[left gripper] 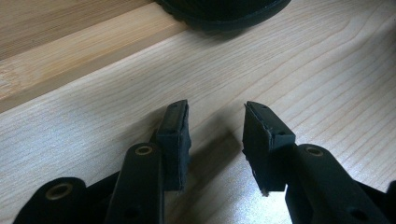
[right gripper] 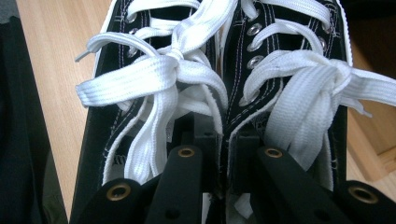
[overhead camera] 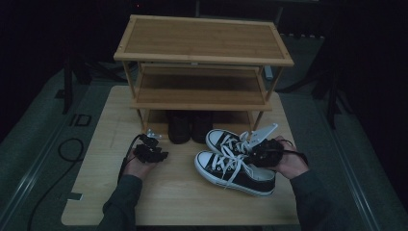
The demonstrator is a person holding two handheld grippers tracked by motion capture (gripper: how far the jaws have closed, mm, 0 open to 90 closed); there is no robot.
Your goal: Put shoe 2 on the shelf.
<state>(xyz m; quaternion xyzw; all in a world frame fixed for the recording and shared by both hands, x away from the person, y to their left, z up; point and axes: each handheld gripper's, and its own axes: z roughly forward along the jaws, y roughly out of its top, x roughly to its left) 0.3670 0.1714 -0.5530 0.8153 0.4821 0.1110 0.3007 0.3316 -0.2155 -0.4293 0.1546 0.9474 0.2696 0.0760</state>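
A pair of black sneakers with white laces and toe caps [overhead camera: 233, 168] lies side by side on the wooden table [overhead camera: 178, 199], right of centre. My right gripper [overhead camera: 257, 151] reaches into their openings from the heel side. In the right gripper view its jaws [right gripper: 226, 140] are shut on the two inner walls, pinching the left sneaker [right gripper: 140, 65] and the right sneaker [right gripper: 294, 70] together. My left gripper [overhead camera: 153, 143] rests low over the table at the left. It [left gripper: 217, 126] is open with nothing between its pads.
A three-tier bamboo shoe rack [overhead camera: 202, 57] stands at the back of the table. A pair of dark shoes [overhead camera: 188, 126] sits on its lowest level; one sole [left gripper: 224, 11] shows just ahead of my left gripper. A cable lies on the floor at the left.
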